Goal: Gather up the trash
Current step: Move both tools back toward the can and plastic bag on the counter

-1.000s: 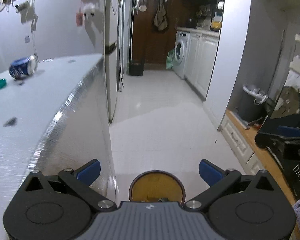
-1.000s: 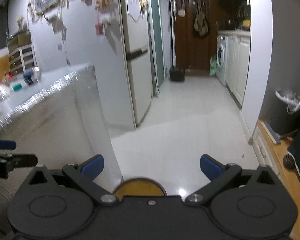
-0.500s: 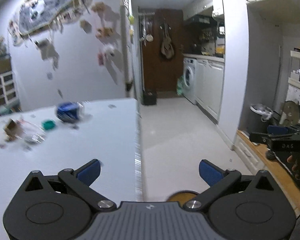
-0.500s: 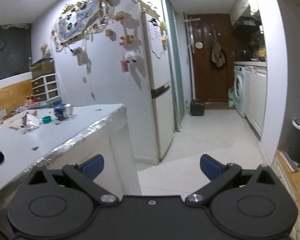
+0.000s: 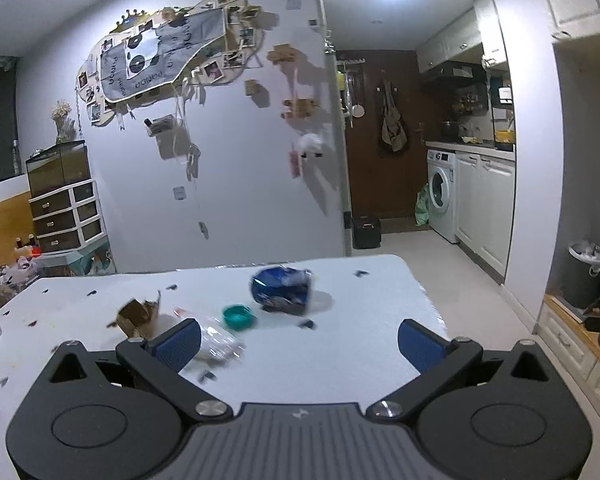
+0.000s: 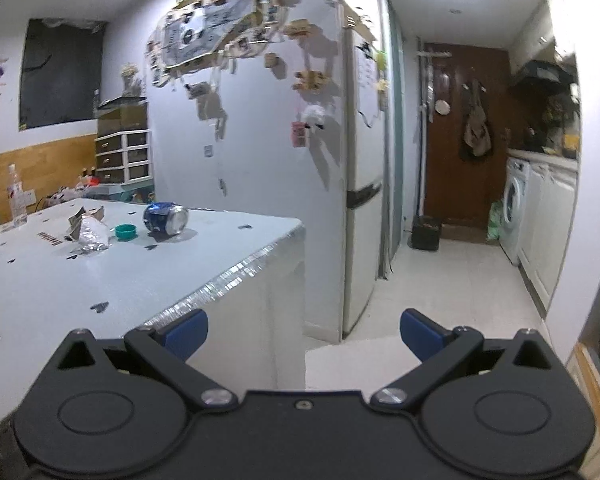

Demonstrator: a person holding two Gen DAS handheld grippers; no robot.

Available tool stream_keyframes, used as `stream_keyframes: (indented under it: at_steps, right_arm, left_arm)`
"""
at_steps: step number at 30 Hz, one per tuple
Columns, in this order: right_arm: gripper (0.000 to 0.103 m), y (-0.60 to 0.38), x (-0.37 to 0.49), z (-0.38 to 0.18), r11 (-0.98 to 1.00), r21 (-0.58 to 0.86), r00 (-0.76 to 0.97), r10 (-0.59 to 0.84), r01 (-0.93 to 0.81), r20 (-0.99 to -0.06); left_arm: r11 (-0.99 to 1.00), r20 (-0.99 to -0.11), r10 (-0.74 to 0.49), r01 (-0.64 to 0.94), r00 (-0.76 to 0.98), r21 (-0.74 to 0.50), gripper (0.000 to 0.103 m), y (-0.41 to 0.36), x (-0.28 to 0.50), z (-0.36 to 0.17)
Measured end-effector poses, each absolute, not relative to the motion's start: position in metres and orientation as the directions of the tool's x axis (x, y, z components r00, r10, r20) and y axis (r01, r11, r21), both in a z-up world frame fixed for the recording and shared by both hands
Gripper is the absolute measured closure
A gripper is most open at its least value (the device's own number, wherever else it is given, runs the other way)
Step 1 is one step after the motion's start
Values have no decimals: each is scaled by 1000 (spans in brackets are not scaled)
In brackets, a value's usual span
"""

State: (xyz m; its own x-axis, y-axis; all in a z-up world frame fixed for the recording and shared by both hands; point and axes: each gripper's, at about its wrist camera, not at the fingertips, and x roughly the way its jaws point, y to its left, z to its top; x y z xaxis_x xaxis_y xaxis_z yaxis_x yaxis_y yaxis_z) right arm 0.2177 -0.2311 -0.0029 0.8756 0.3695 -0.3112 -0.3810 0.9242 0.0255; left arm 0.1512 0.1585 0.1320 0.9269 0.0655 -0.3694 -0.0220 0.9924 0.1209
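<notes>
Both grippers, left and right, are held wide apart, empty; blue can, teal cap are seen lying on table.

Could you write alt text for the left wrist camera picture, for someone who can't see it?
Open, empty tongs hover above a white table scattered with trash: a crushed blue can, a teal cap, clear plastic wrap and torn cardboard. A kitchen corridor lies beyond.
</notes>
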Motion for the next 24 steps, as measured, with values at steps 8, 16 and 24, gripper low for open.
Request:
stream_keyframes:
  at_steps: [8,16,24]
  right_arm:
    - [0,-172,247,40,896,-47,872,416,-442,-259]
    - [0,-100,288,74,855,-64,840,488,-515,-236]
    - [0,-32,330,94,822,-127,818,512,-555,-264]
  left_arm:
    - [999,-395,34,-27,918,25,0,242,238,137]
    - [985,-428,-22,-55,903,-166,1,307,319,86]
    - [925,-418,-107,-64,902,-375,12,362,352,29]
